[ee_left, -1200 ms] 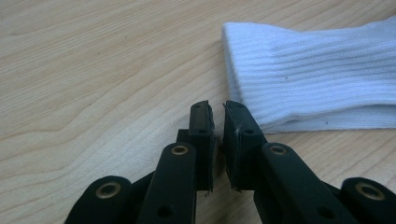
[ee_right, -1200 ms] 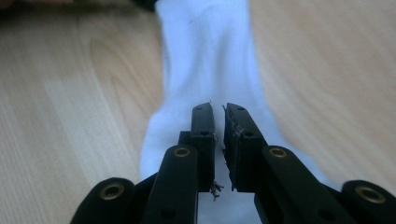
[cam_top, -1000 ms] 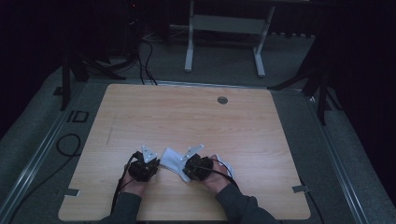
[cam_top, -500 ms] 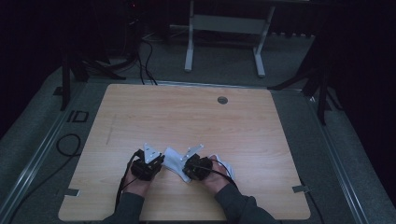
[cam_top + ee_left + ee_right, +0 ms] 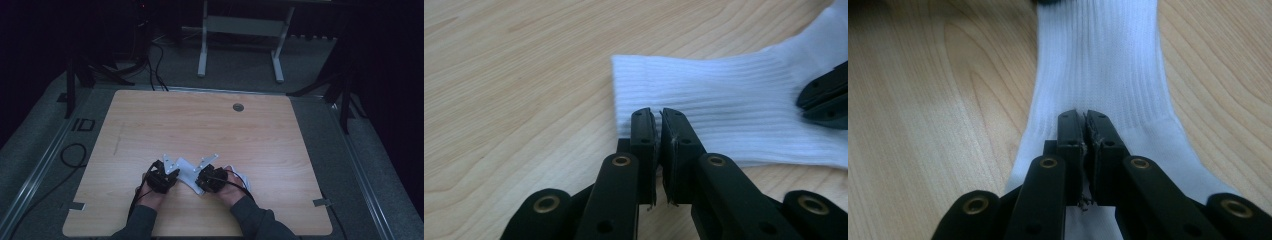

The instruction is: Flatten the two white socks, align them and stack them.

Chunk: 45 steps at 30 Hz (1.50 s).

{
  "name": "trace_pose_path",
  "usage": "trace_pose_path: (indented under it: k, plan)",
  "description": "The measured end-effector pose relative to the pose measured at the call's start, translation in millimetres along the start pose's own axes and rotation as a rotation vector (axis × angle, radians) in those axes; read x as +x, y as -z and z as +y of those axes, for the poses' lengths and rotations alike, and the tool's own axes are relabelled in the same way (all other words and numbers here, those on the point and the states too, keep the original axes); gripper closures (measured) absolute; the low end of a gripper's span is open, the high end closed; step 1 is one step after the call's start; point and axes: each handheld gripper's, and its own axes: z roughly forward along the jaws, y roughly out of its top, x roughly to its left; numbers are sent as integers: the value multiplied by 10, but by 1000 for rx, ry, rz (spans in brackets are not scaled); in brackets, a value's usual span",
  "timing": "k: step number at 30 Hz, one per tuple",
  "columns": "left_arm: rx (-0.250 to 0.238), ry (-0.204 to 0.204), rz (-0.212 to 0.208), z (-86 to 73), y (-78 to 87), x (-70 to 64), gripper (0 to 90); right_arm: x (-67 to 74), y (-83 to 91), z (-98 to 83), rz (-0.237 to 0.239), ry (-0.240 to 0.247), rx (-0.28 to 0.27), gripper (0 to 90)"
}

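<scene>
Table (image 5: 150, 125): light wood top, bare apart from the sock and grippers; a small round grommet (image 5: 238, 107) sits on the side away from the person.
Sock (image 5: 186, 169): white, ribbed, lying flat on the table at the edge nearest the person, well apart from the grommet, stretched between the two grippers.
Left gripper (image 5: 658, 131): jaws pressed together over the near edge of the sock by its open cuff end; held by the person's left hand (image 5: 156, 192) at the sock's left.
Right gripper (image 5: 1084, 129): jaws pressed together on the sock's fabric where the ribbed leg widens; the ribbed length runs straight away from it. Held by the right hand (image 5: 229, 187) at the sock's right.
Sleeves: dark, coming in from the table edge nearest the person.
Floor around table: grey, with black cables (image 5: 75, 155) lying to the left.
</scene>
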Motion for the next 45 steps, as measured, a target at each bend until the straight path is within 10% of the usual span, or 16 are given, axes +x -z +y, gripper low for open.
trace_pose_path:
  k: [25, 36, 45]
  plan:
    - [29, 13, 21, -37, 38, -51, 855, -197, 244, -69, -16, 0, -52, 791]
    - [28, 19, 19, -46, 44, -41, 854, -600, 822, -194, -126, -126, -117, 785]
    - [27, 22, 15, -49, 46, -42, 851, -826, 811, -597, -213, -272, -72, 784]
